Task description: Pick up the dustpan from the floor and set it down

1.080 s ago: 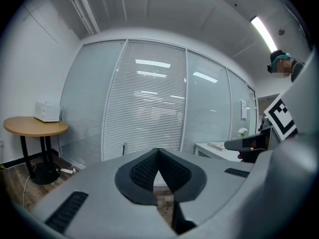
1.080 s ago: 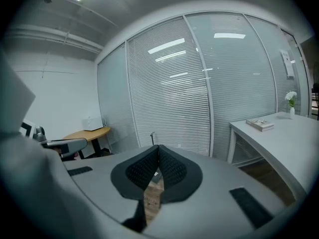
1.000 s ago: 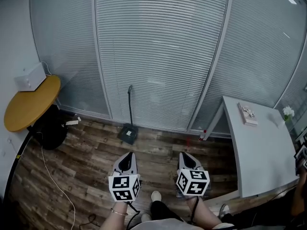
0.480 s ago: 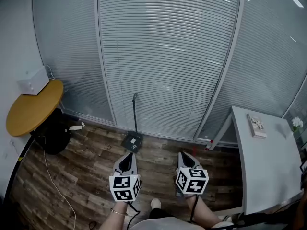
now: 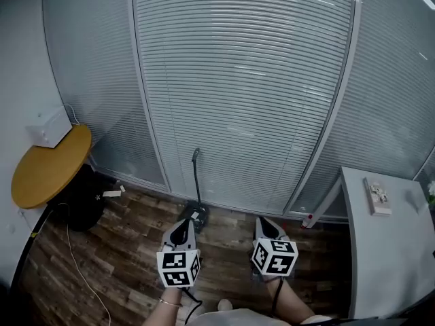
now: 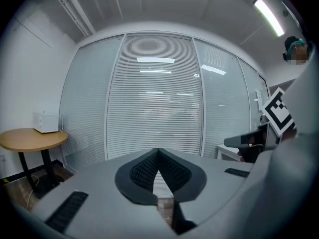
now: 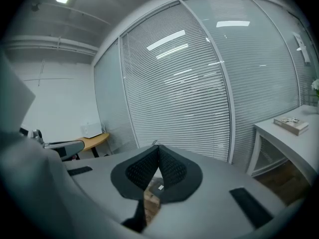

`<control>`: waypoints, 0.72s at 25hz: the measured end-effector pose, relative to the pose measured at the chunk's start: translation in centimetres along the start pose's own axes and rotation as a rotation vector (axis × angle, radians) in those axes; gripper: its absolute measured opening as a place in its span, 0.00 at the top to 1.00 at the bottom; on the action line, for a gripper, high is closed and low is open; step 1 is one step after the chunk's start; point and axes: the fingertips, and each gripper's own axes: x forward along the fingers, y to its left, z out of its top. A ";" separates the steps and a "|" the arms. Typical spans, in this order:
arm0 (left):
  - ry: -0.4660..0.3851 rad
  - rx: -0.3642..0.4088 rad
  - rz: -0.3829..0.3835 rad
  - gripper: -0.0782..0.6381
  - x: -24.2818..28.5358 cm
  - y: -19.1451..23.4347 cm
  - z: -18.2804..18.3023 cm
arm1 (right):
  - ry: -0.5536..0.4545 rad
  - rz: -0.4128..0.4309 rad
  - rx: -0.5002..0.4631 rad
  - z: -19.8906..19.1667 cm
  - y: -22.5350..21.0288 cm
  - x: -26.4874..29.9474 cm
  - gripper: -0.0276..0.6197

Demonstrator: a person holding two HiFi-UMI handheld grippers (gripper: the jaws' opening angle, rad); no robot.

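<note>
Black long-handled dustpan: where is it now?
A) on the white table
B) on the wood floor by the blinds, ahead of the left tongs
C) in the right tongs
B: the black long-handled dustpan stands on the wood floor at the blinds, just beyond the left tongs.

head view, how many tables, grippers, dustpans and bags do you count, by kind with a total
tables: 2 (round wooden table, white table)
grippers: 2 (left gripper, right gripper)
dustpan: 1
black bag: 1
total: 6
</note>
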 end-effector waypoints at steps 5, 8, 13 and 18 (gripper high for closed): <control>0.003 -0.003 0.032 0.87 3.5 1.0 0.4 | 0.011 0.030 -0.009 1.3 -0.7 4.0 0.91; 0.006 -0.010 0.054 0.87 5.2 1.7 0.4 | 0.020 0.049 -0.017 1.7 -1.1 6.3 0.91; 0.026 -0.017 0.087 0.87 6.8 2.9 -0.2 | 0.051 0.062 0.006 1.5 -1.7 9.3 0.91; 0.032 -0.031 0.121 0.87 7.9 4.8 -0.6 | 0.078 0.091 0.021 0.7 -0.6 11.4 0.91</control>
